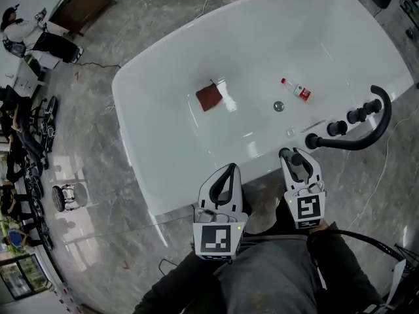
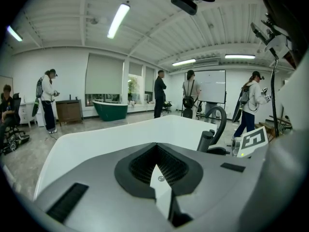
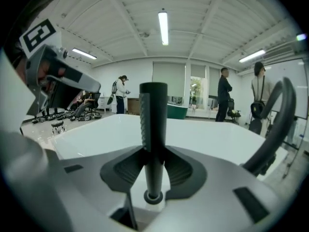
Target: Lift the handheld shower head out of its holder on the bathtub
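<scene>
Mostly hidden overhead, shower head handle [image 3: 153, 124] pinched by right tool [image 1: 292, 156], left tool [image 1: 229, 170] pressed together

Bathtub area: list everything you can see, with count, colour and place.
Bathtub: one, white, centre of head view.
Cloth: one, reddish brown, tub bottom.
Bottle: one, clear with red label, lying in tub.
Drain: one, metal, tub bottom.
Faucet: one, black, curved, tub's right rim.
Knobs: two, black, beside faucet.
Handheld shower head: one, black, upright at near rim.
Left gripper: one, grey, jaws together, empty.
Right gripper: one, grey, shut on handheld shower head.
</scene>
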Tool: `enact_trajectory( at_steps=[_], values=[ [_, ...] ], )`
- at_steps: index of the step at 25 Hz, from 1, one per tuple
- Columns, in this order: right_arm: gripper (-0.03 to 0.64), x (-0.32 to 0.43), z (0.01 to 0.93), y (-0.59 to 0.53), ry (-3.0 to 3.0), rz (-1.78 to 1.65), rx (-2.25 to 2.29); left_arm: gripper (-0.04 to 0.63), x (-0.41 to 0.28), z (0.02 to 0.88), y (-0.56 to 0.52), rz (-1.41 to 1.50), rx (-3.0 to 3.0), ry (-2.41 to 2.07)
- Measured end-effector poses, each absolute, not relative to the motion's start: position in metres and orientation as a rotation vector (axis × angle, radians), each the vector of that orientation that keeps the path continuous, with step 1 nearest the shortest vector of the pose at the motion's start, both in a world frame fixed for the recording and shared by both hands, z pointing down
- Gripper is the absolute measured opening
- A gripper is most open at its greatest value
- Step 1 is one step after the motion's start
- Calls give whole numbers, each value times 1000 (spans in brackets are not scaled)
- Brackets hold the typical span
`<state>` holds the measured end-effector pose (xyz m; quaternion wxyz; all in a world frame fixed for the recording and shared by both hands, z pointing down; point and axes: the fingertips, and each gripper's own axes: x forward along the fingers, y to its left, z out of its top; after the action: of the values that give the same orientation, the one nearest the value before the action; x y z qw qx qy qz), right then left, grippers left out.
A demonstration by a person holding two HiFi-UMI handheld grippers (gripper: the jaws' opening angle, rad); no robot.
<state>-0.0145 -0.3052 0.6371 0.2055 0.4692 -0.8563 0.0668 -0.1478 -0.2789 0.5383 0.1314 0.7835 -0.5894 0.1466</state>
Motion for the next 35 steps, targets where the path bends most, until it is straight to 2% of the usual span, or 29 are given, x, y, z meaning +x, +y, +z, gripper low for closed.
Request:
enact_trajectory(
  at_steps=[9,14,35],
  values=[
    [140,-11,459,-311,-2546,216,1349,3,-149,457,-277,370,2238,-1725],
    [140,-16,382,-313,-2658,108,1330,3,-137,419,-290,294,2259,-1759],
    [140,11,348,-318,-2838,-8,1095,3,-87,388,-282,256,2163,-1965]
  ],
)
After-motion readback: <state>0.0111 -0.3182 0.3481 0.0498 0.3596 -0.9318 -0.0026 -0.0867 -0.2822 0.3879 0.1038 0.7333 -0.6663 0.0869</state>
